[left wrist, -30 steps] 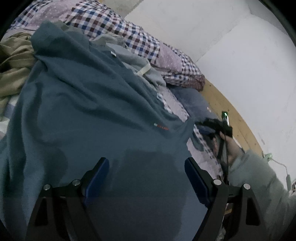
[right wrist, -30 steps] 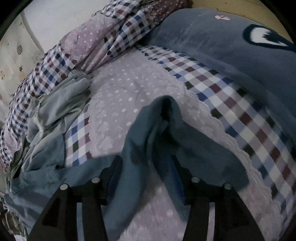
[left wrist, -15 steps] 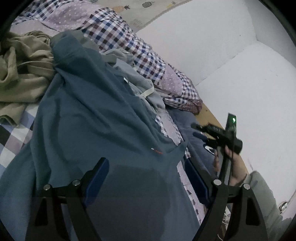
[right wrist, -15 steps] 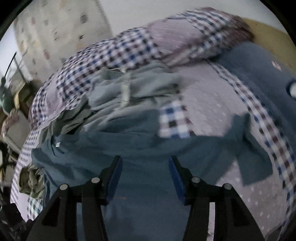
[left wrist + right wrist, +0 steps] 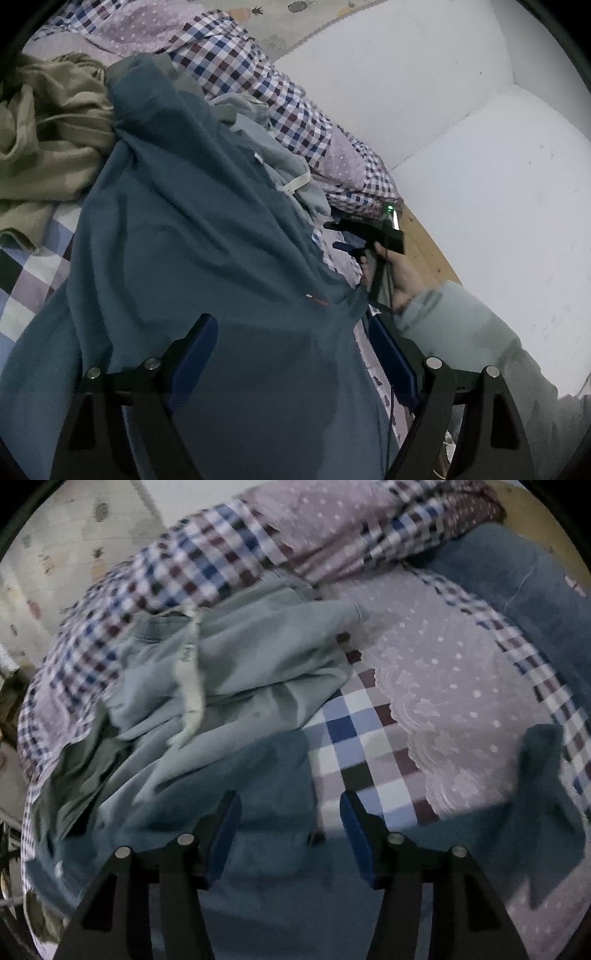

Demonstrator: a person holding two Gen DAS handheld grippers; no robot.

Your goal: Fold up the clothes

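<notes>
— Where is the shirt lying from the tongs?

— The teal shirt is lying spread over the checked bedspread, running lengthwise straight away from the left gripper. Its near end is passing under that gripper's spread blue pads, and its far end is reaching toward the tan garment at the far left.

— And the left tongs, are they gripping?

— No, they are standing wide apart with nothing pinched; cloth is only showing in the gap beneath them.

— The right one?

— The right gripper is likewise standing released, hovering over the shirt's right-hand side. From it, one sleeve is sticking out to the right, well apart, while the pale grey garment is bunching just ahead and to the left. That view is blurred, so finer edges are hard to tell.

— Which hand is nearer that sleeve?

— The right hand, I'd judge; it is hanging at the shirt's right edge, beside the little chest logo.

— How far along is the folding?

— The shirt is lying open and rumpled, not folded. I'd guess the sleeve side wants bringing across the long axis, though that is only a guess.
</notes>
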